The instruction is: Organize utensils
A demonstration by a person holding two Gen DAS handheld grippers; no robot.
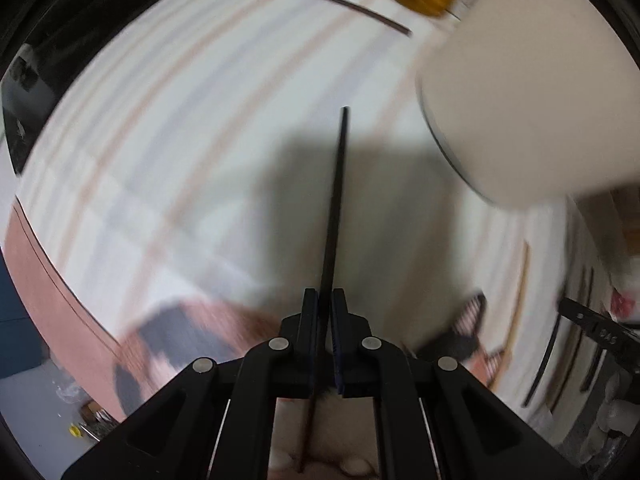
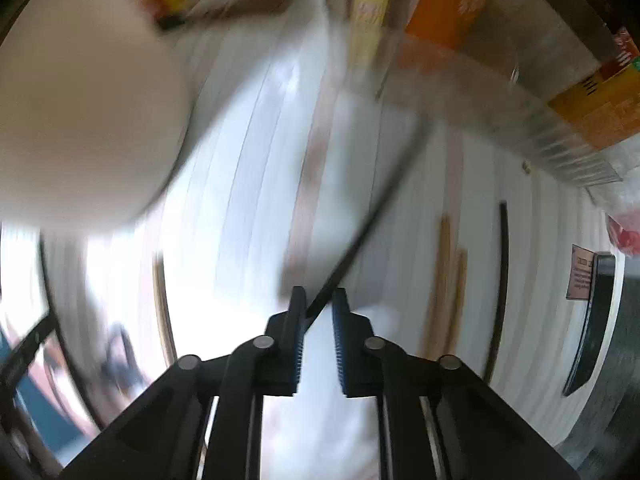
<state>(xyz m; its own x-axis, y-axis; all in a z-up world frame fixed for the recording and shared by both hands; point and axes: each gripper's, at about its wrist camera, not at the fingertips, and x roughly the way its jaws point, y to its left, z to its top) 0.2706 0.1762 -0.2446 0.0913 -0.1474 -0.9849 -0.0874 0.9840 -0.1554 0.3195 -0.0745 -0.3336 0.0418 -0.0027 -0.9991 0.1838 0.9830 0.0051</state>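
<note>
The left gripper (image 1: pixel 325 298) fingers are clamped on a thin black chopstick (image 1: pixel 336 200). The right gripper (image 2: pixel 319 300) fingers pinch another slim black chopstick (image 2: pixel 360 232). Both appear light, stiff and slippery; grip mid-shaft.

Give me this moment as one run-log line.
left gripper: shut on black chopstick | right gripper: black chopstick between fingers | white holder near

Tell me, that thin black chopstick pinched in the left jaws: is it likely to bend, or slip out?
The black chopstick looks stiff: it juts out straight from the left gripper with no visible sag. Being so slender, it is probably light. It may pivot or slide, since the jaws pinch it at one narrow spot and its surface looks smooth.
</note>
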